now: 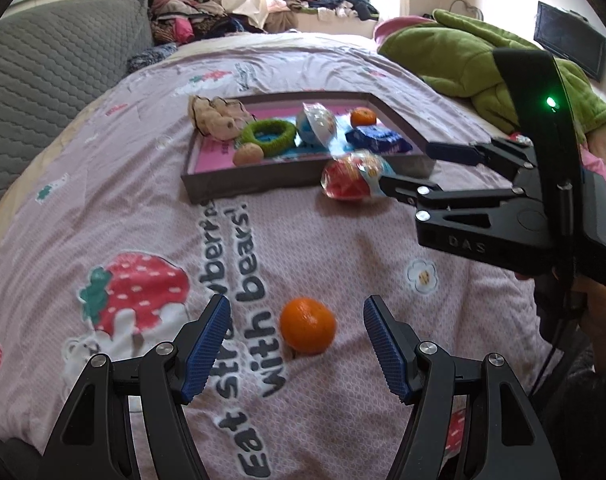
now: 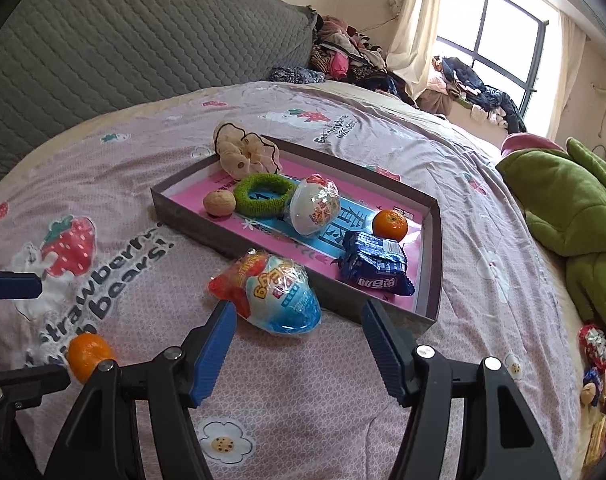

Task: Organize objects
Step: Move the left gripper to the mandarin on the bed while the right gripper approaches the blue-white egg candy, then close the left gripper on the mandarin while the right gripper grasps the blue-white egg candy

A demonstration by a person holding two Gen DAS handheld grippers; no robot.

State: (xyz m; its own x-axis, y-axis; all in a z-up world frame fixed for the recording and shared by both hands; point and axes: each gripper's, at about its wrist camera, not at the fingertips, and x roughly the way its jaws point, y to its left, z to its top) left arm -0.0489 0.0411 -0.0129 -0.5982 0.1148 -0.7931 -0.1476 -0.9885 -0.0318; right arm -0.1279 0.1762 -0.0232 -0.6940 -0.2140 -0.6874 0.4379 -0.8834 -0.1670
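Observation:
A shallow grey box (image 1: 303, 184) (image 2: 431, 276) with a pink lining lies on the bed. It holds a beige scrunchie (image 2: 243, 152), a green ring (image 2: 265, 194), a walnut (image 2: 219, 203), a wrapped toy egg (image 2: 315, 210), a tangerine (image 2: 390, 225) and a blue snack pack (image 2: 377, 266). A red-and-blue wrapped toy egg (image 1: 353, 178) (image 2: 279, 292) lies on the bedspread against the box's front wall. My right gripper (image 2: 299, 320) (image 1: 415, 164) is open around it. A loose tangerine (image 1: 308, 325) (image 2: 87, 354) lies between the open fingers of my left gripper (image 1: 297, 344).
The pink strawberry-print bedspread (image 1: 103, 208) covers the bed. A grey quilted headboard (image 2: 123, 40) stands at the left. A green blanket (image 2: 575, 208) lies at the right. Clothes are piled by the window (image 2: 475, 84). More wrapped snacks (image 2: 593, 356) lie at the bed's right edge.

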